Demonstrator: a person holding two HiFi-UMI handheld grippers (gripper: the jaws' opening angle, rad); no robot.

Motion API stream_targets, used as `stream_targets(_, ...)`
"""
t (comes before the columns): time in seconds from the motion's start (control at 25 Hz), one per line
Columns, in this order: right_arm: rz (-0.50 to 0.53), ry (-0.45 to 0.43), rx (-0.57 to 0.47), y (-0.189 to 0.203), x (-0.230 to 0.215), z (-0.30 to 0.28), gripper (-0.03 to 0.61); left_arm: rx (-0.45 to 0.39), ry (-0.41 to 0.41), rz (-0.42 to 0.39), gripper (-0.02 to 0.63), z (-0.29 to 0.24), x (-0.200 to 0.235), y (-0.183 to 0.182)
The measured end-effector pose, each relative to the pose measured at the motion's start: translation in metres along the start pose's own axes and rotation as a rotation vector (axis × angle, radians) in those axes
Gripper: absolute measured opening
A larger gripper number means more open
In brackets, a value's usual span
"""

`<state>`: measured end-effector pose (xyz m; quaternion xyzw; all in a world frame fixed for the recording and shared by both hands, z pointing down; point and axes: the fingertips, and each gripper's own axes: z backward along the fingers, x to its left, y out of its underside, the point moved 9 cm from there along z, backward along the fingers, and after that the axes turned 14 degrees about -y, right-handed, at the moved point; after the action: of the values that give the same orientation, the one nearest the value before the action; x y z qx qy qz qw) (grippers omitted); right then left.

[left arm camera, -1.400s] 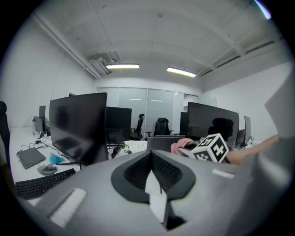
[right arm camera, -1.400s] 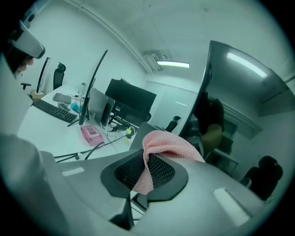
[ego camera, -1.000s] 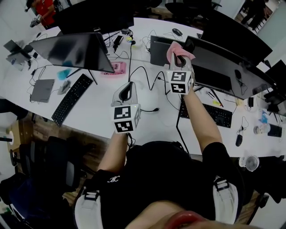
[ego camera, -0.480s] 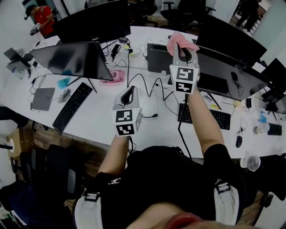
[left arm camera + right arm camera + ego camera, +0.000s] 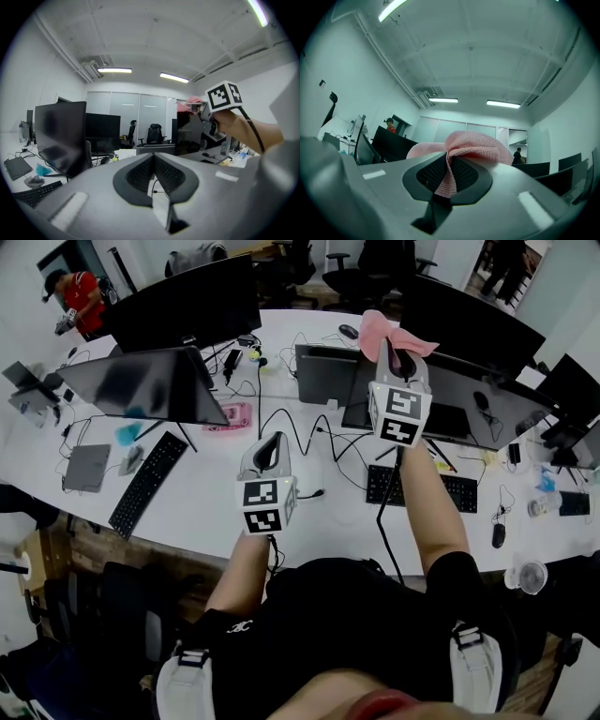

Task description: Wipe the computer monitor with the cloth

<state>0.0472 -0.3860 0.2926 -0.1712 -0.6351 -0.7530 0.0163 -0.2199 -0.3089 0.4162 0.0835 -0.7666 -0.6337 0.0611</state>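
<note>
Big office room with long lights on the ceiling and a white tabletop [image 5: 319, 507] down below. Black-and-white square markers on each gripper cube, with no words to read. Small white mark [image 5: 239, 625] on the person's black shirt, too small to read.

Right gripper [image 5: 403, 360] held up high, jaws clenched on the pink cloth [image 5: 384, 329]. Cloth pinched in the middle between the two black pads and puffing out above them like a bow. Up in the air near the top edge of a wide dark computer monitor [image 5: 469, 390]; touching it or not, cannot tell.

Left gripper [image 5: 269, 454] lower down, over the tabletop. Jaws pressed together at the tips, nothing between them.

Another dark monitor [image 5: 141, 385] tilted at the left, with a black keyboard [image 5: 145, 482] in front of it. Second keyboard [image 5: 441, 488] under the right arm. Black cables [image 5: 291, 423] snaking over the tabletop between the two monitors. Small pink thing [image 5: 230, 415] lying beside the left monitor's stand. Black mouse [image 5: 498, 535] far to the right. Person in a red top [image 5: 80, 298] at the far left corner. Black office chairs [image 5: 153, 133] at the back of the room.
</note>
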Motion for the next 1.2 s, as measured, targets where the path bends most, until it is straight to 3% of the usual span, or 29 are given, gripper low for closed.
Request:
stream_targets(0.28,-0.003,0.078,-0.017,-0.007,-0.039,0.048,0.02,-0.022,0.055,-0.018,0.049,-0.015,-0.029,-0.011)
stream_targets(0.56,-0.022,0.1,-0.039,-0.005,-0.074,0.121,0.018,-0.036,0.136,-0.044,0.049,-0.021,-0.083,-0.021)
stream_targets(1.2,-0.106,0.134,0.04,0.059,-0.114,0.224,0.018,-0.059,0.228,-0.065,0.049,-0.017,-0.19,-0.036)
